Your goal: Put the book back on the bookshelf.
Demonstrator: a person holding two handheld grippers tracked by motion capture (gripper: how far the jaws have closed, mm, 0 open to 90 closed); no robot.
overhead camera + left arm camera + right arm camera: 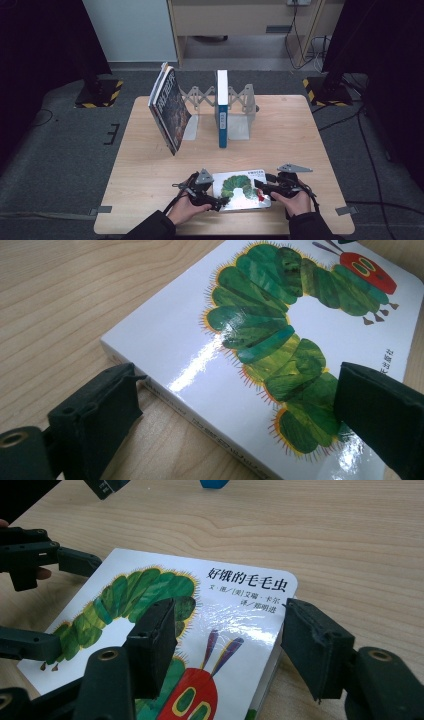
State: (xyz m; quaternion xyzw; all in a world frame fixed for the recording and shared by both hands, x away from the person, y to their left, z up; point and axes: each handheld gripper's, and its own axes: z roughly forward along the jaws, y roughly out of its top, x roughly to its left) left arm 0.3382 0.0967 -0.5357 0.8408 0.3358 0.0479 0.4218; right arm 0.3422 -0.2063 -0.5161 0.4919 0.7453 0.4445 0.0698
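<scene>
A white board book [242, 187] with a green caterpillar on its cover lies flat near the table's front edge. My left gripper [221, 202] is at the book's left end, open wide. In the left gripper view, one jaw of this gripper [237, 390] rests on the wood beside the spine and the other hovers over the cover [200, 360]. My right gripper [260, 187] is at the right end, also open. In the right gripper view it [227, 615] has one jaw above the cover [235, 587] and the other beside the book's outer edge, touching its corner.
At the back of the wooden table [290, 140] stands a grey folding book rack [240, 117]. A blue and white book [222, 107] stands upright in it, and a dark book [170, 110] leans at its left end. Grey carpet surrounds the table.
</scene>
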